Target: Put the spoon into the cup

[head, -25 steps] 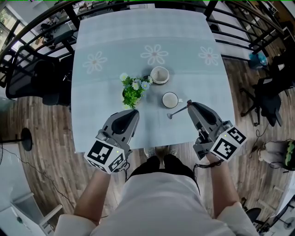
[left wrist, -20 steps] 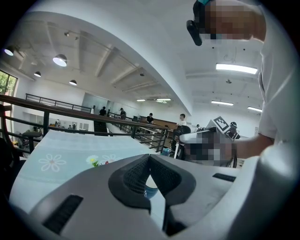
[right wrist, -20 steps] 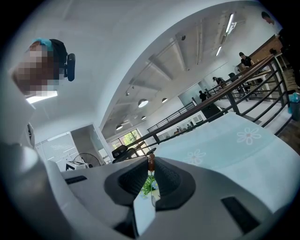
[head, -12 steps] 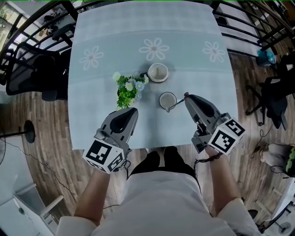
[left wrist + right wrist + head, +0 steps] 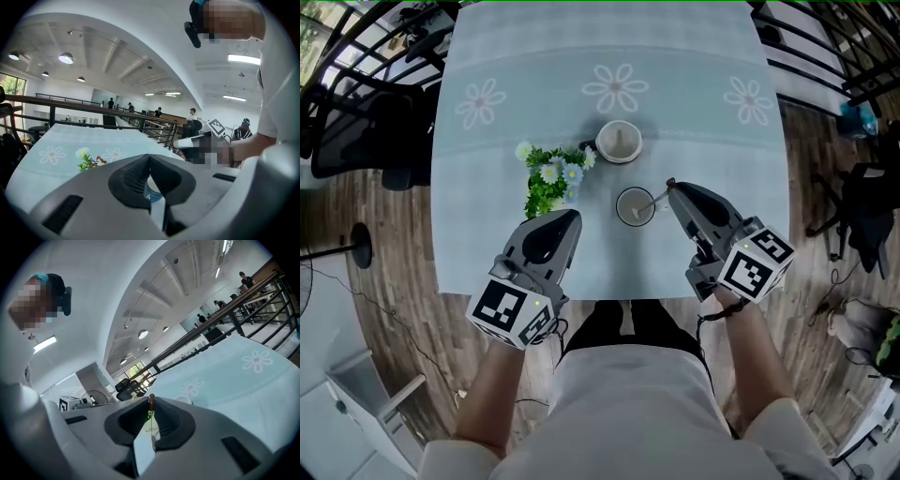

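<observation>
Right gripper view: right tongs point(image 5: 150, 402) pinch spoon point(image 5: 151, 400); left tongs point(image 5: 149, 157) closed.

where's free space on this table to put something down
Free: the far half of the table, beyond the white bowl; the strip left of the flowers. Crowded: the middle, where flowers, bowl and cup cluster, with the right gripper holding the spoon.

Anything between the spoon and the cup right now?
Nothing visible. The right gripper holds the spoon with its far end over the cup opening; the flowers and the second cup sit off to the side.
</observation>
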